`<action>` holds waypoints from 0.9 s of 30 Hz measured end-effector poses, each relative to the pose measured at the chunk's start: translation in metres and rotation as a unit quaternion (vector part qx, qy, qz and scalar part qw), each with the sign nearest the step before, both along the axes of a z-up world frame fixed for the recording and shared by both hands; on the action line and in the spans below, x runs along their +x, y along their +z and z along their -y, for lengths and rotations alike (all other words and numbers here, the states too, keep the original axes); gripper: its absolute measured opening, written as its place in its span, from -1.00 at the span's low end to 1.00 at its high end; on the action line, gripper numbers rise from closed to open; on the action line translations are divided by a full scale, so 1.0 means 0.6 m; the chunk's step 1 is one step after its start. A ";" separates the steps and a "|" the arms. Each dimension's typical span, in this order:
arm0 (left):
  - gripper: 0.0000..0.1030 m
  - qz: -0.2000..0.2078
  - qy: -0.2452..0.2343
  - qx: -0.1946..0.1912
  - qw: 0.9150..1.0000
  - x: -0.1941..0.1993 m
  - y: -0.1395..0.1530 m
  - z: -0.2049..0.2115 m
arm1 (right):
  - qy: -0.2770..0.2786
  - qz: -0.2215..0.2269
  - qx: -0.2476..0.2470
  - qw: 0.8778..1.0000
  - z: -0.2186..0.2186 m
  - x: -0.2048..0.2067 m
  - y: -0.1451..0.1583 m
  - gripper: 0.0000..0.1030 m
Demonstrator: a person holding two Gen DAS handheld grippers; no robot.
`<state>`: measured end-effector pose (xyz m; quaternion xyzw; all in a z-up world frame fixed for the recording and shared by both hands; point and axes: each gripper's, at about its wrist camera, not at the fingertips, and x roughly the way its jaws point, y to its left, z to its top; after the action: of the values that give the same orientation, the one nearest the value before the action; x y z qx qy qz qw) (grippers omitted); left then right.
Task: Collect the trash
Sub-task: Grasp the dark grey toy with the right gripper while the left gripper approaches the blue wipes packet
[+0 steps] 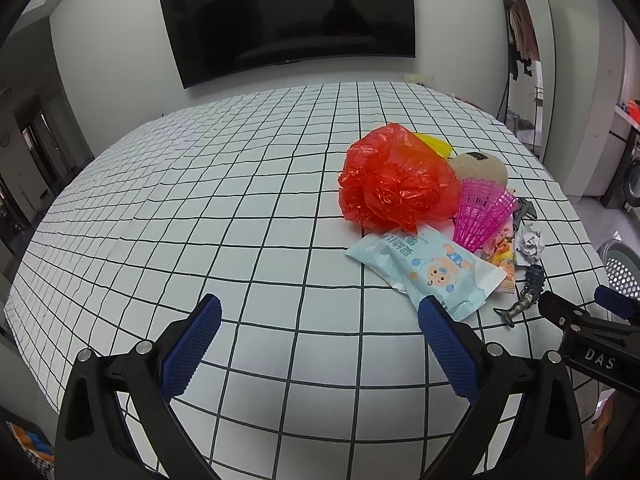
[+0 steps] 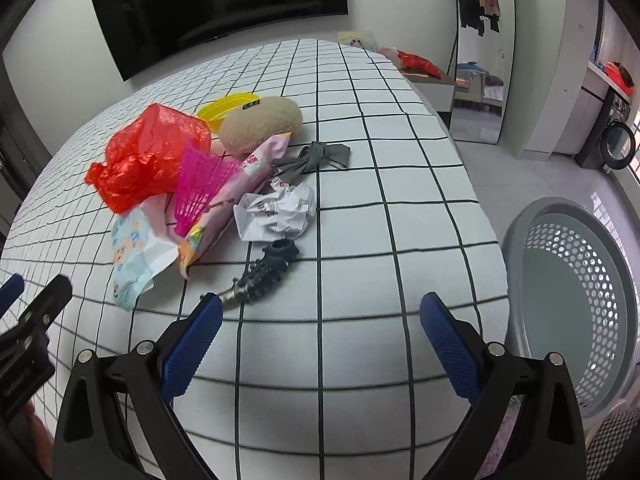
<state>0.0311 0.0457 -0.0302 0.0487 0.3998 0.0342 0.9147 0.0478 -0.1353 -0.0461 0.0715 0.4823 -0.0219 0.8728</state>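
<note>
**Both grippers wide open, trash heap ahead**

Nearest the cameras, the left gripper (image 1: 320, 312) and the right gripper (image 2: 320, 310) hover over the grid-patterned desk (image 1: 240, 240), each with its blue-padded jaws spread wide and nothing between them. Just past the right gripper lies a dark spiky toy (image 2: 264, 272), then a crumpled white paper ball (image 2: 276, 212). Left of these sit a pale blue wipes packet (image 1: 432, 268) and a pink snack wrapper (image 2: 236, 192), overlapped by a pink plastic shuttlecock (image 2: 196, 188). Behind them rests a crumpled red plastic bag (image 1: 396, 178), with a tan plush object (image 2: 260, 122), a yellow lid (image 2: 224, 110) and a grey fabric bow (image 2: 316, 156) farther back. A grey perforated basket (image 2: 576, 300) stands on the floor to the desk's right.
</note>
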 end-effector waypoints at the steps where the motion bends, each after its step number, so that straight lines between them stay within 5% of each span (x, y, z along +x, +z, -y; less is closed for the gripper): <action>1: 0.88 -0.001 -0.001 -0.001 1.000 0.001 -0.001 0.000 | -0.001 -0.004 -0.002 1.000 -0.003 0.006 -0.002 0.83; 13: 0.88 -0.013 -0.006 -0.014 1.000 0.009 -0.011 0.002 | -0.002 -0.015 -0.076 0.997 -0.011 0.009 -0.009 0.83; 20: 0.88 -0.018 -0.012 -0.020 1.000 0.013 -0.016 0.013 | -0.005 0.000 -0.053 0.999 0.015 -0.010 0.006 0.83; 27: 0.88 -0.025 -0.013 -0.030 0.999 0.016 -0.021 0.019 | 0.010 -0.002 -0.088 0.996 -0.012 0.020 -0.013 0.76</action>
<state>0.0410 0.0344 -0.0426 0.0268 0.4228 0.0094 0.9058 0.0599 -0.1280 -0.0537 -0.0101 0.4808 -0.0555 0.8750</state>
